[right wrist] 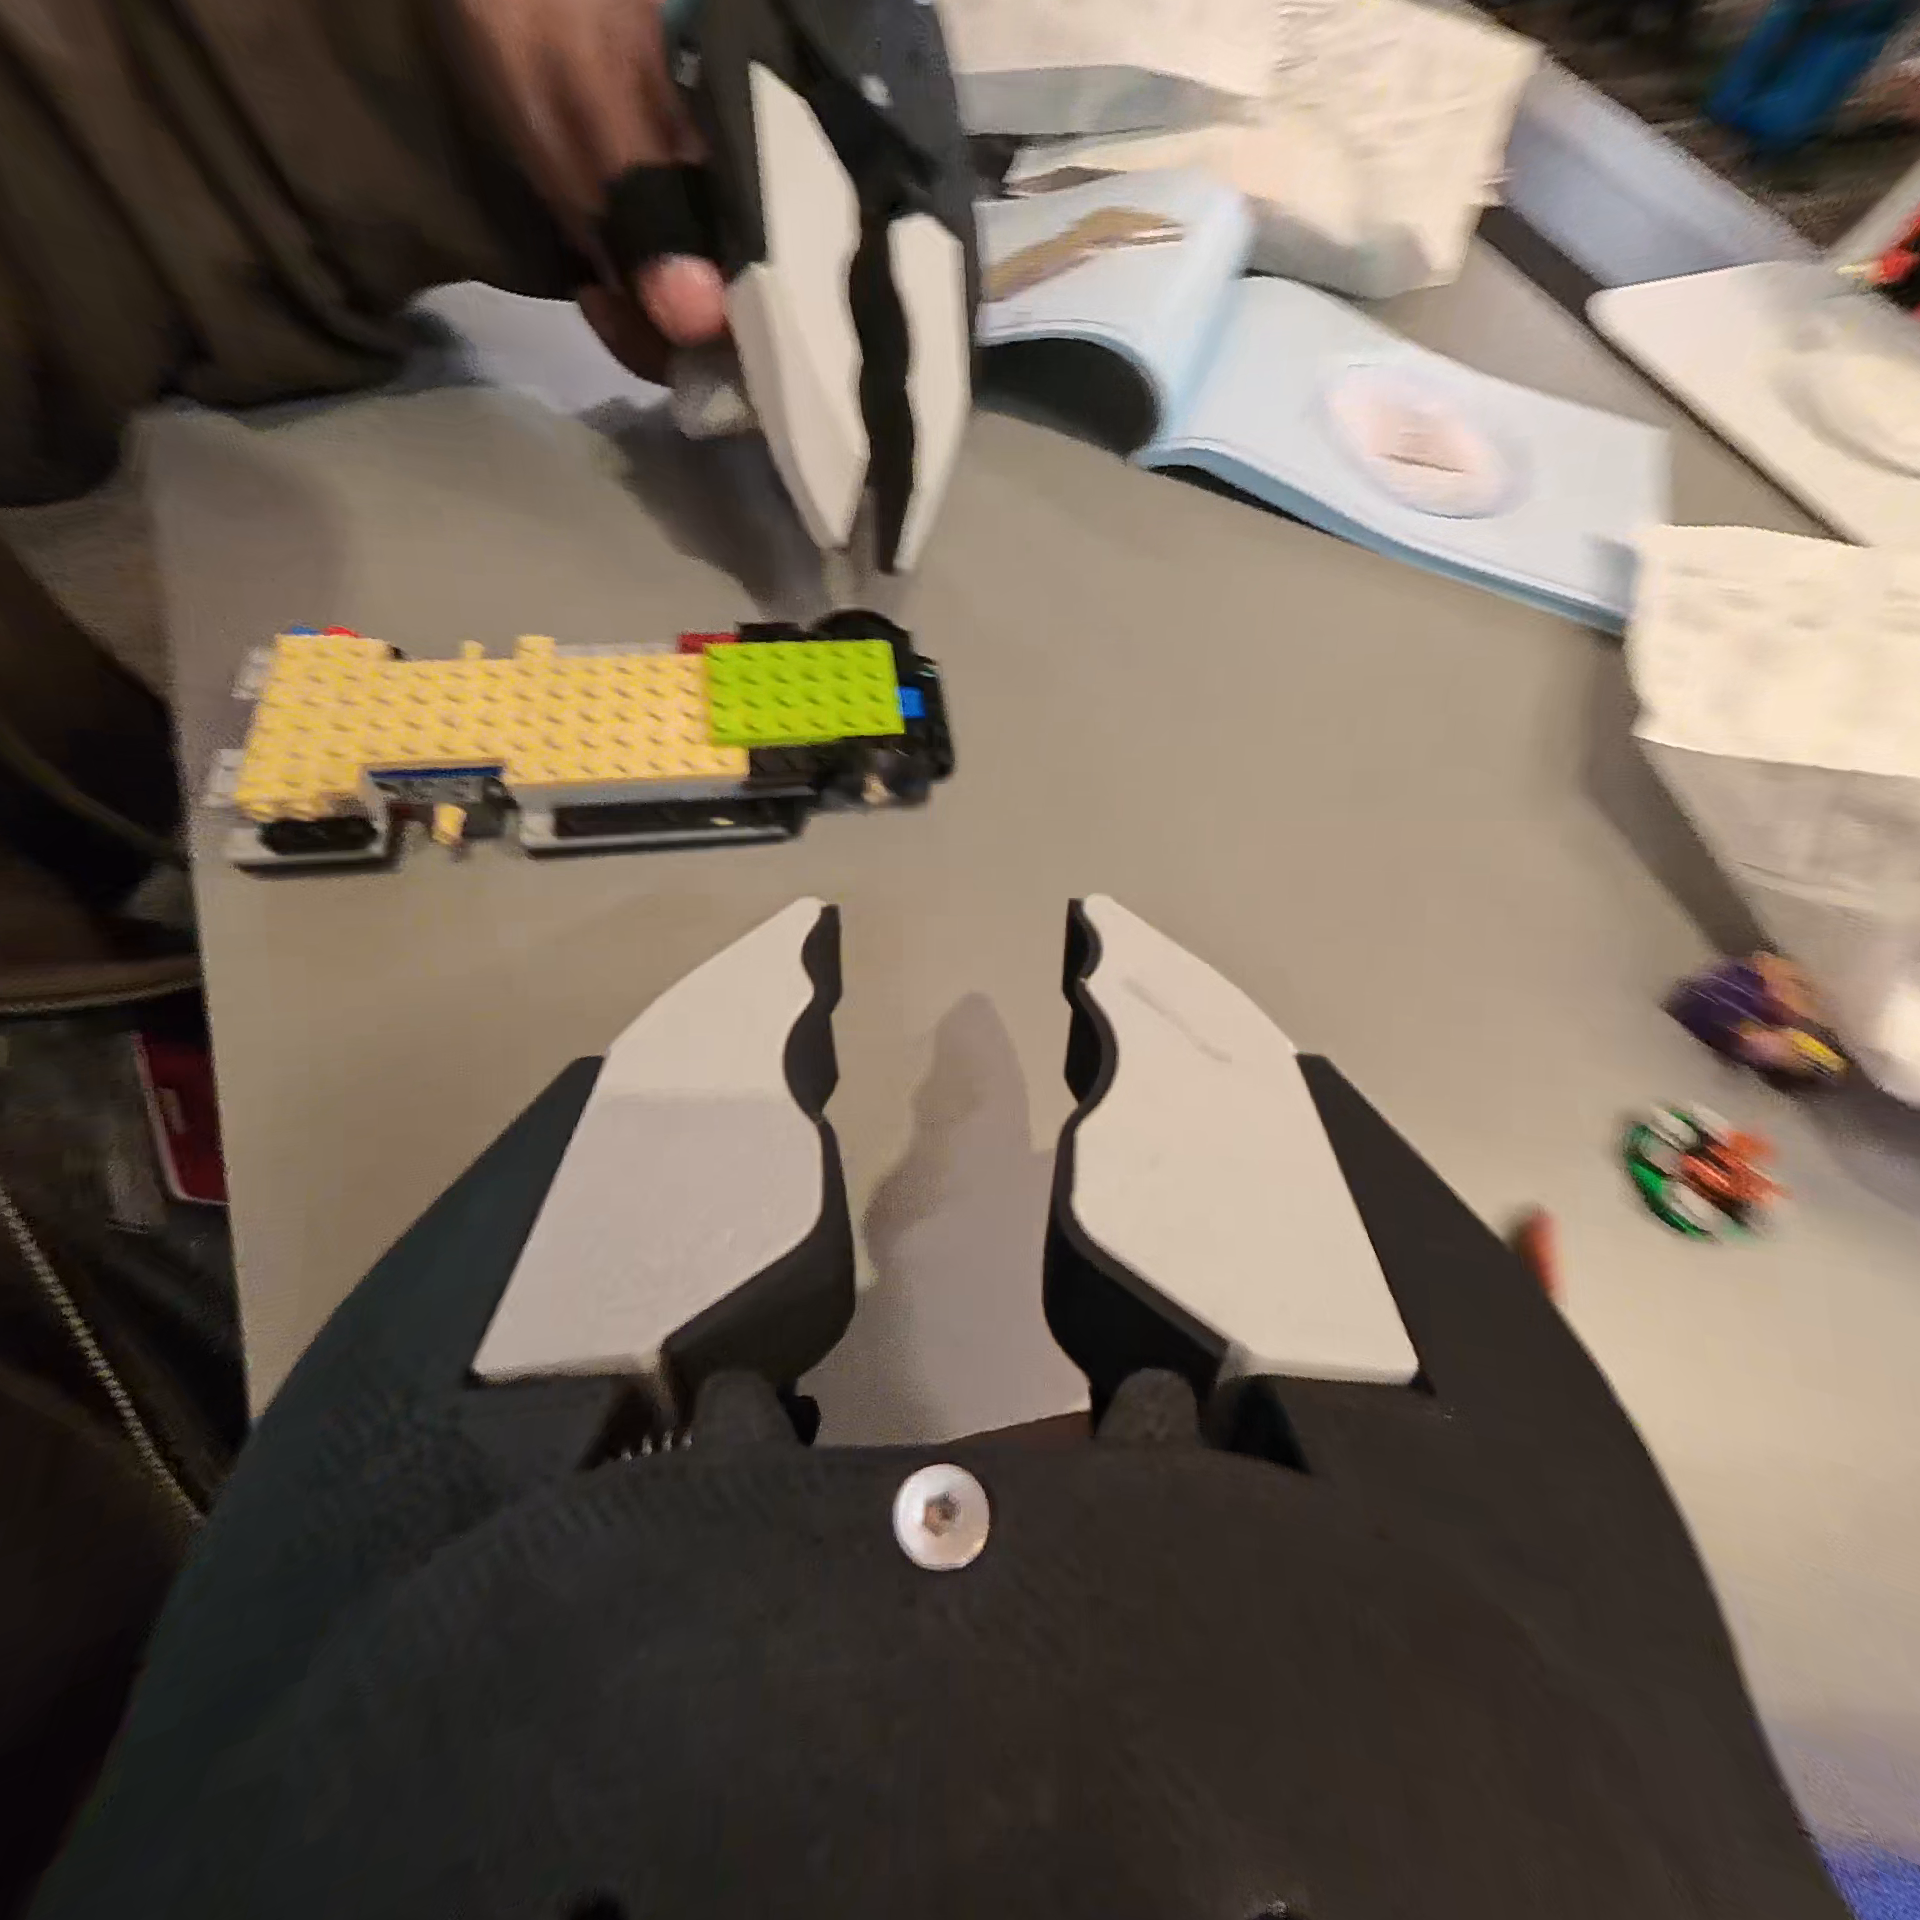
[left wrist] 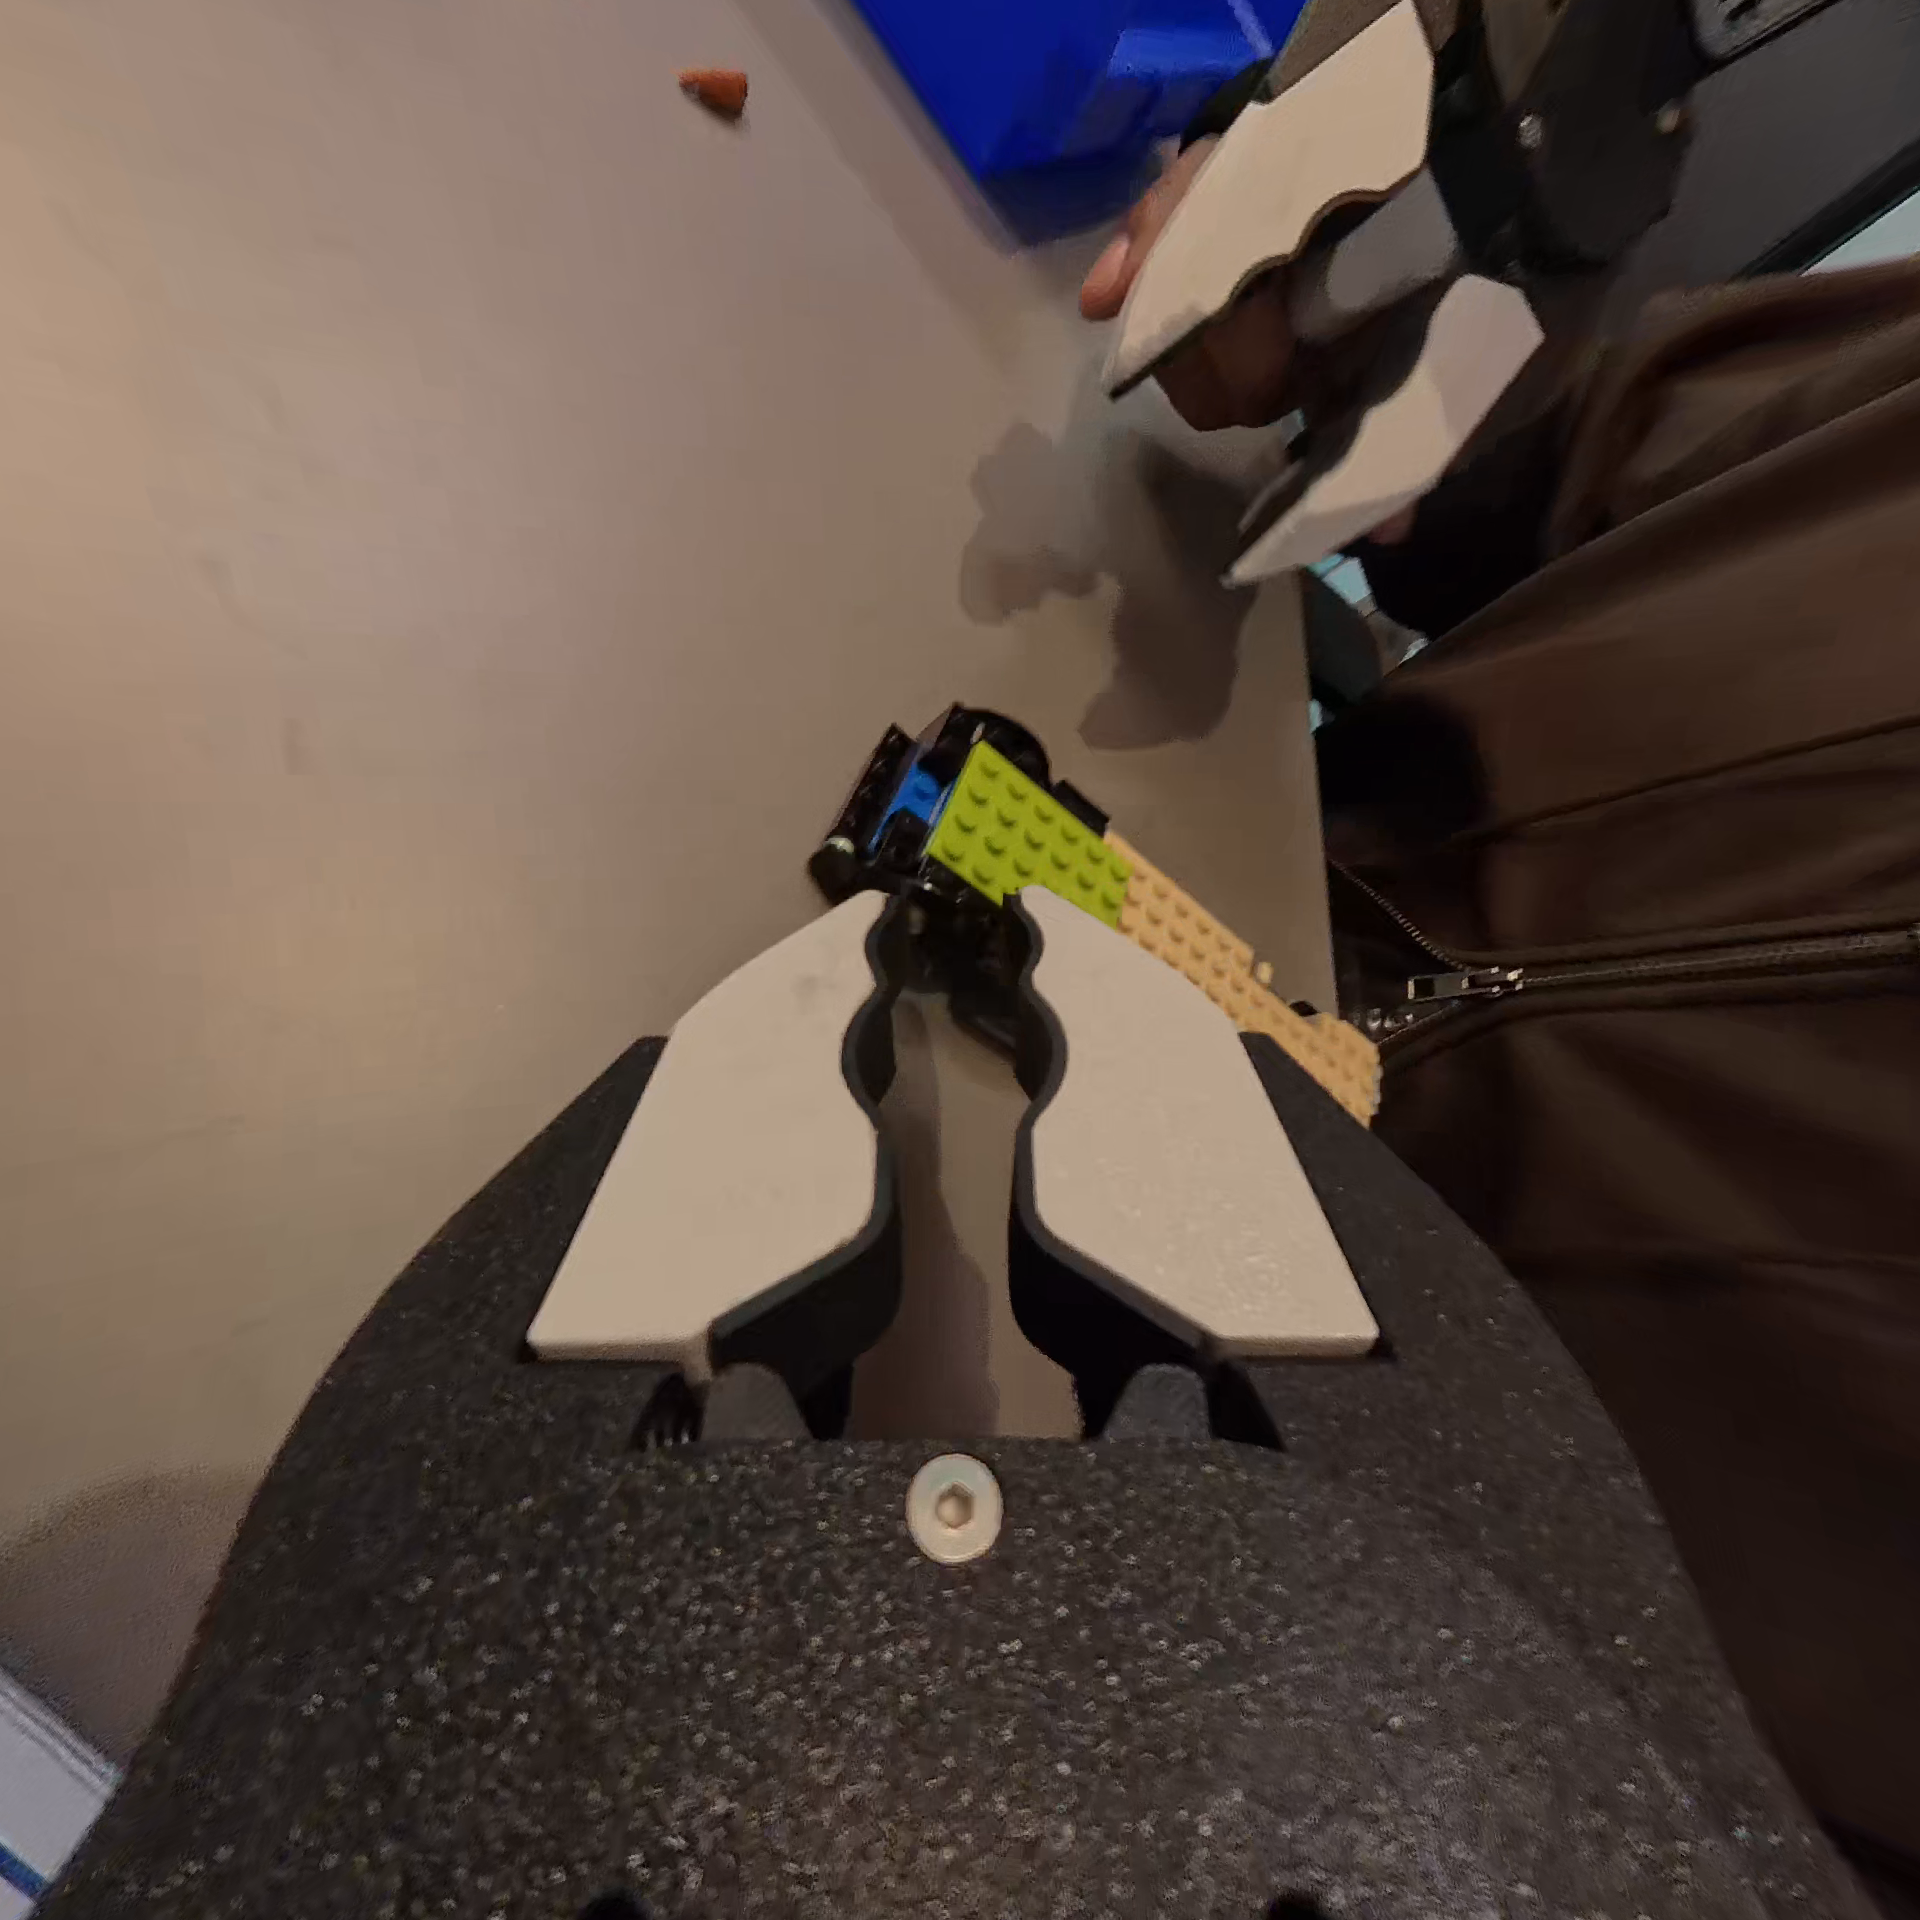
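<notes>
Left gripper [left wrist: 954, 914] hangs over the black front end of the brick model [right wrist: 582, 727]; fingers slightly parted, and from the right wrist view the tips sit above the model with a gap, nothing pinched. Right gripper [right wrist: 951, 914] fingers spread wide over bare bench [right wrist: 1195, 779], nothing between them, model near and ahead-left of it. Model has tan deck and lime plate [right wrist: 802, 691]; it lies flat by the bench's near edge, next to the person's brown jacket [left wrist: 1662, 935]. Open booklet [right wrist: 1403, 447] at the far side; small loose bits [right wrist: 1704, 1169] to the right.
</notes>
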